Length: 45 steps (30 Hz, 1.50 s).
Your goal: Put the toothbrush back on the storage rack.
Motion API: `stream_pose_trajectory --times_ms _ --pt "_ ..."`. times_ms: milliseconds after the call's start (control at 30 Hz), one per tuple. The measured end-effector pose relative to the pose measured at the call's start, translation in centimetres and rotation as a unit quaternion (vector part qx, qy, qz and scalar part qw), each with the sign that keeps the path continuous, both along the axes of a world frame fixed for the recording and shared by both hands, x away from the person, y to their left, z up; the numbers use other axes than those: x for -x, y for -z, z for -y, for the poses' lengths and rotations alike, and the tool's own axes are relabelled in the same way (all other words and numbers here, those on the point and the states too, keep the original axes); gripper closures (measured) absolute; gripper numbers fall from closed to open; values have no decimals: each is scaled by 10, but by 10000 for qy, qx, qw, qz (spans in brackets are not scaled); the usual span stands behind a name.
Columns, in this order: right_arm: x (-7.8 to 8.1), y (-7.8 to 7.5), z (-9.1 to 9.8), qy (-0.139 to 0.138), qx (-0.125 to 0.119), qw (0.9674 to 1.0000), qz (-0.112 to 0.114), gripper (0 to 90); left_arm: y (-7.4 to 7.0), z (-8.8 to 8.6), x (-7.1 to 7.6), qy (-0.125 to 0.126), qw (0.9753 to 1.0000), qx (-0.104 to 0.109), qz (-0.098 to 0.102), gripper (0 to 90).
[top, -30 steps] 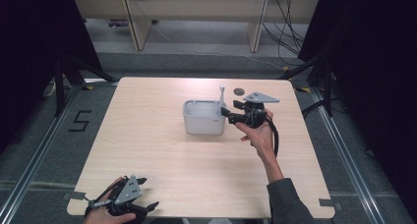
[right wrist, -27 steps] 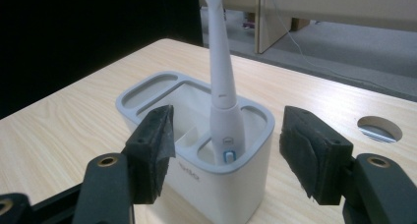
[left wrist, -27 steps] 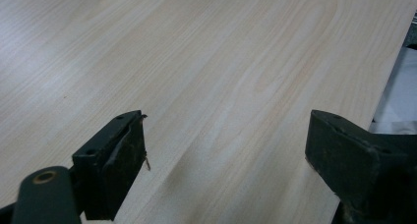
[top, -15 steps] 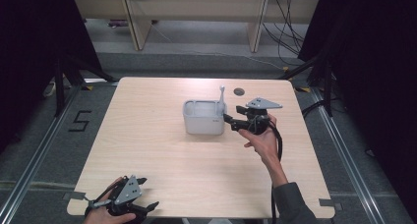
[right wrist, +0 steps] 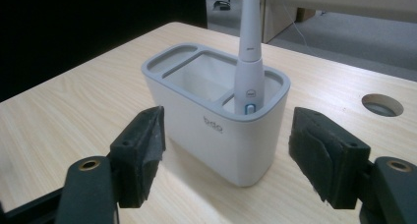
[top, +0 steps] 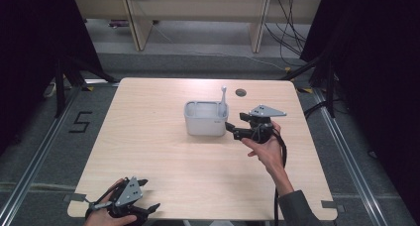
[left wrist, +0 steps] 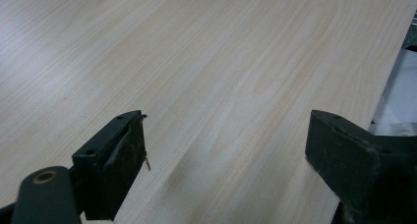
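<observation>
1. A white holder (top: 206,119) stands upright on the wooden table (top: 163,151), a little right of the middle and toward the far edge.
2. In the right gripper view the holder (right wrist: 216,121) has a grey rim and separate compartments: a narrow one along one end, a wide one in the middle, and a small one at the corner nearest the round hole.
3. A white electric toothbrush (right wrist: 250,71) stands upright in that small corner compartment, its handle rising well above the rim; in the high view the toothbrush (top: 223,101) shows at the holder's far right corner.
4. The right gripper (top: 233,129) is held level just to the right of the holder, its jaws pointing left at it.
5. Its jaws have just been opening and now stand wide apart. In its own view the right gripper (right wrist: 226,157) frames the holder's near end, with nothing between the pads and neither pad touching it.
6. A round hole (top: 240,92) in the table lies just beyond the holder, to the far right.
7. The left gripper (top: 148,208) rests at the near left edge of the table, well apart from the holder.
8. In its own view the left gripper (left wrist: 226,150) has its jaws spread wide over bare wood, gripping nothing.
</observation>
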State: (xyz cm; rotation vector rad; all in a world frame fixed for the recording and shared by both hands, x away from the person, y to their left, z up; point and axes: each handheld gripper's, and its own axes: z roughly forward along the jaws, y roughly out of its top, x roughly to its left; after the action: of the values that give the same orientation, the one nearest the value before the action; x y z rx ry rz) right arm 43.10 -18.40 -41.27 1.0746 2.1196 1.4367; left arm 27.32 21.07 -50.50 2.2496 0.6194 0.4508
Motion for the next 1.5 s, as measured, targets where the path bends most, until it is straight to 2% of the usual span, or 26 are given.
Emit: stream_pose_trajectory --times_ms 33,67,100,133,200,233,267,400,433,467,500,533,600,667,700,800,900,933,1000,1067,1167,1200,1233,1300,1367,1500 --pt "1 0 1 -49 74 10000 34 301 0 0 0 0 10000 1 3 148" --pt "3 0 0 -44 11 10000 -30 300 0 0 0 -1 10000 2 6 148" --pt "3 0 1 -85 40 9999 64 300 0 0 0 1 10000 3 7 148" --pt "6 0 0 -73 -22 9999 -79 300 0 0 0 -6 10000 6 20 148" --pt "8 0 0 -56 56 10000 22 296 0 0 0 -1 10000 -4 -1 148" --pt "10 0 1 -104 40 9999 -29 296 0 0 0 -24 10000 -11 33 148" --pt "10 -1 3 -85 169 9998 103 295 0 0 0 -25 10000 -14 37 148" --pt "15 1 3 -138 127 9998 32 291 0 0 0 3 10000 -1 9 148" --pt "16 2 3 -85 86 9999 58 290 0 0 0 1 10000 7 15 148" --pt "16 2 4 -121 169 9997 145 288 0 0 0 -17 10000 26 29 147" --pt "18 3 3 -148 75 9999 48 284 0 0 0 -17 10000 25 27 148" --pt "19 3 4 -127 164 9997 101 282 0 0 0 -21 10000 11 31 148" --pt "23 5 3 -120 95 9999 31 276 0 0 0 -9 10000 -10 30 148" --pt "25 6 5 -140 236 9996 66 261 1 1 0 -22 10000 16 29 148" --pt "26 7 4 -129 137 9998 30 259 1 1 1 -19 10000 34 23 147" --pt "29 8 5 -150 209 9997 -4 246 1 1 1 -23 10000 36 20 148" --pt "33 12 4 -118 141 9998 -13 241 0 1 0 -7 10000 26 16 148" --pt "35 12 5 -123 174 9997 -98 239 1 1 1 -23 10000 36 22 147" --pt "36 14 6 -185 228 9996 -2 235 1 1 1 -27 10000 40 17 148" --pt "39 16 6 -189 186 9996 -72 235 0 1 1 14 10000 30 -37 148" --pt "42 19 7 -157 258 9995 -82 232 1 1 1 6 10000 68 9 148" --pt "45 21 6 -70 132 9998 -143 232 1 1 0 24 10000 51 -25 147" --pt "45 22 8 -143 252 9994 -171 231 1 1 0 29 10000 45 -36 148" --pt "46 24 8 -158 227 9996 -112 230 2 1 0 -8 10000 62 40 148" --pt "49 26 7 -182 195 9994 -207 229 0 1 0 35 10000 8 -44 148" --pt "52 29 8 -183 333 9992 -122 227 2 1 0 -3 10000 53 39 147"
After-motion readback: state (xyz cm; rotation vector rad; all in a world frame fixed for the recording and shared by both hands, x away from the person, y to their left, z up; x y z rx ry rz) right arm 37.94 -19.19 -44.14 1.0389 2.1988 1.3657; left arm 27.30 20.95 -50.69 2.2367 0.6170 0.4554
